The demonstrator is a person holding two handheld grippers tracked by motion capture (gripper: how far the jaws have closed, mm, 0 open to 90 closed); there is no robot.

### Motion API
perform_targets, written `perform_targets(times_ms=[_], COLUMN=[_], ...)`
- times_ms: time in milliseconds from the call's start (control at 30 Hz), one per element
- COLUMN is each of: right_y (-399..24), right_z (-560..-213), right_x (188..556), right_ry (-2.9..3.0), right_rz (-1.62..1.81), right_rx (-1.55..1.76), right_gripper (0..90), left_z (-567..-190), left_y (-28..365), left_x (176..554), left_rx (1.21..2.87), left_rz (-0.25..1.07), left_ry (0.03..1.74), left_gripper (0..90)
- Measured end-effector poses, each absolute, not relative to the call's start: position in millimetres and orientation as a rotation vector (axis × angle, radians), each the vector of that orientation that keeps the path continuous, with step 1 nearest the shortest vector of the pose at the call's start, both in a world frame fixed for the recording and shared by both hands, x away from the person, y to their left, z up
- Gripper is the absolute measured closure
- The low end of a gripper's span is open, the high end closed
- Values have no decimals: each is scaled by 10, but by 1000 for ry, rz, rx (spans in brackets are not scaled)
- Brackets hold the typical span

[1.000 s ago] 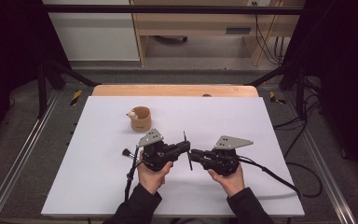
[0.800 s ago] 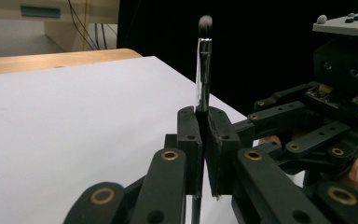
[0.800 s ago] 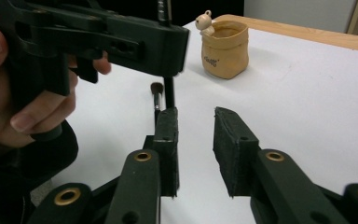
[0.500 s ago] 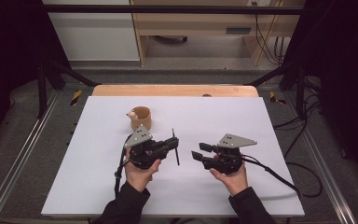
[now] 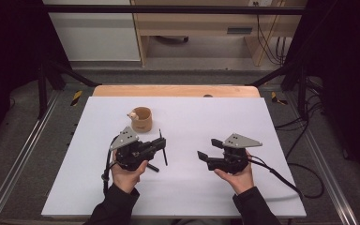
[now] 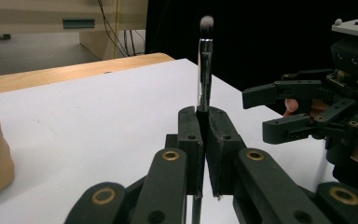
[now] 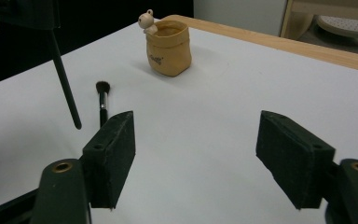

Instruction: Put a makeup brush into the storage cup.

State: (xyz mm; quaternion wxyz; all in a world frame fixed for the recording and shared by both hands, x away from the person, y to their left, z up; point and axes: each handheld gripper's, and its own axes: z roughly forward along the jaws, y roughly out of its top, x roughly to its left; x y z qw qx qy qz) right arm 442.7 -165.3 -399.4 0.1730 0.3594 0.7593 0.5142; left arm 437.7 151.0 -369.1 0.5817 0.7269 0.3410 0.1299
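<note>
1. Nearest the front edge of the white worktop (image 5: 262, 122), the right gripper (image 5: 207, 150) hovers low in the person's hand. Its jaws have just been opening and stand wide apart, with nothing between them.
2. Level with it, toward the left edge, the left gripper (image 5: 157, 144) is clamped tight on a slim black makeup brush (image 5: 164, 157). In the left gripper view the brush (image 6: 204, 70) stands crosswise out of the closed pads, its soft pale-tipped bristles uppermost.
3. The brush's long axis runs close to upright, with the bare handle end hanging down toward the worktop and free of it, judging by the right gripper view.
4. A second brush (image 7: 102, 100) lies flat on the worktop just beside that handle end.
5. The relation that matters is that the tan cup (image 5: 141, 121) sits farther off, toward the far-left corner. It lies beyond the left gripper and slightly to its left, well away from the right one, so the left hand is clearly the nearer.
6. The cup is a small, soft-looking tan pot with an open mouth and a little pale figure perched on its rim. Its opening looks clear for the handle to drop in.
</note>
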Motion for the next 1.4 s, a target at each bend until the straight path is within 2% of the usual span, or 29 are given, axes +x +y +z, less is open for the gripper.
perform_targets(times_ms=[367, 1067, 1400], right_y=[-1745, -1919, -2055], right_z=[-4045, -4121, -4141], right_x=[4430, 4421, 4407], right_ry=[2115, 2113, 2083], right_rz=[1405, 1331, 1332], right_rx=[1063, 1117, 1154], right_gripper=[160, 85, 81], left_z=[-3661, -3653, -3626], left_y=[1690, 1938, 2063], left_x=[4383, 4464, 4492], left_rx=[1687, 1693, 1683], left_rz=[330, 378, 390], left_ry=[819, 882, 911], left_gripper=[844, 844, 844])
